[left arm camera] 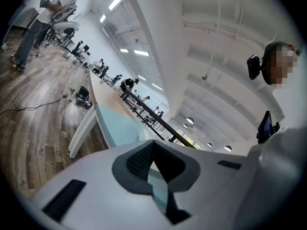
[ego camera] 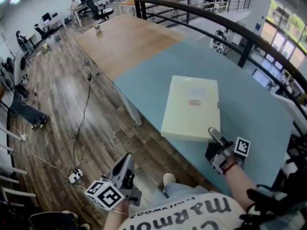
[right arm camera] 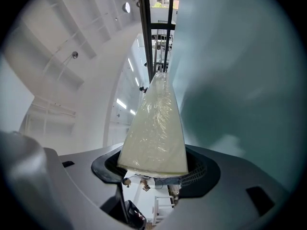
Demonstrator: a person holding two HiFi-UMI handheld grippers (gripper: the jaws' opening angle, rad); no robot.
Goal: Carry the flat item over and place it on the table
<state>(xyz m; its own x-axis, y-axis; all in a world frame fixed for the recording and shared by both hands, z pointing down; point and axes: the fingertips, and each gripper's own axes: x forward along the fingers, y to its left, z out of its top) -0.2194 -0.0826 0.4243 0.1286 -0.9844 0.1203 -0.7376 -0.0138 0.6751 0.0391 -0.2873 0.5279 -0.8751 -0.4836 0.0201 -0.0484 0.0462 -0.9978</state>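
Cardboard-pale and wrapped in glossy film, the flat item (ego camera: 192,108) sits over the near left part of the teal bench (ego camera: 259,109), lying roughly level with a small reddish label on its top face. Its near left corner comes close to the bench's edge above the floor. The right claw (ego camera: 214,134) is clamped on the middle of its near edge, and the right gripper view shows the item's end pressed between the two dark pads, its wrapped face running away from the camera beside the teal surface. A shadow lies on the bench under the item, so most of it looks raised (whether the far edge touches the top I cannot tell). The left claw (ego camera: 127,164) is held low at the near left, off the bench and over the wooden floor (ego camera: 53,95). Its jaws are drawn together at the tips with nothing between them, and it points toward the bench's left end. A black cable (ego camera: 85,110) trails across the floor to a white power strip (ego camera: 75,176) near the person's feet. A dark curved railing (ego camera: 216,23) runs along the far side of the bench, and the far part of the benchtop is wood-coloured.
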